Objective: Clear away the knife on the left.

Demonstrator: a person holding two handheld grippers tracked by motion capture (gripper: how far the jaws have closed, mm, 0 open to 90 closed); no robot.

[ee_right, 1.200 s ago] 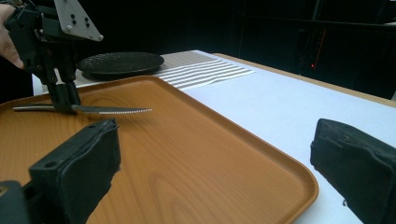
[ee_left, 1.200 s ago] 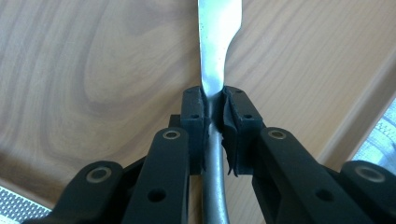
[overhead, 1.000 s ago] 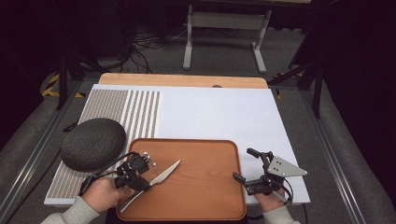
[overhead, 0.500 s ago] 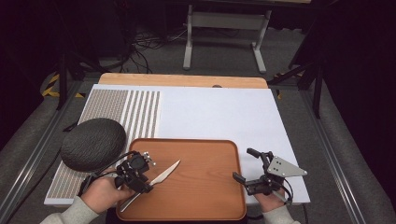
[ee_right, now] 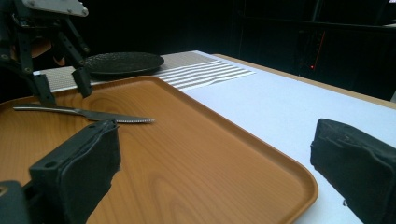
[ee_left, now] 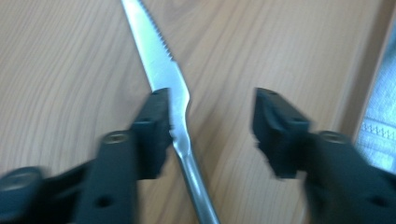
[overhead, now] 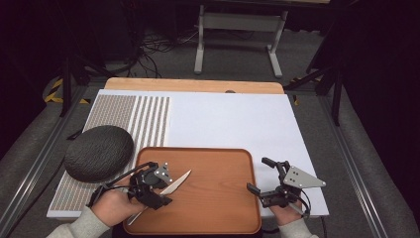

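Wooden tray [overhead: 218,198], steel knife [overhead: 174,182] lying flat on its left half. Left gripper [ee_left: 210,121] wide open, straddling the knife's neck, one jaw touching, gripping nothing. Looked like the reach-to-grasp step; probably just needed squeezing shut before lifting. Right gripper [overhead: 265,179] idle off the tray's right edge, open, empty.

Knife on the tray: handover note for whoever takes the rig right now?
Left hand-held gripper: open, jaws either side of the knife near where blade meets handle; one jaw looks to touch it, not clamped.
Right hand-held gripper: open, empty, at the wooden tray's right edge.
Knife lies flat on the tray, serrated blade pointing away from the left hand.
Dark plate sits left of the tray.
Done: approach. Left: close and lift, probably.
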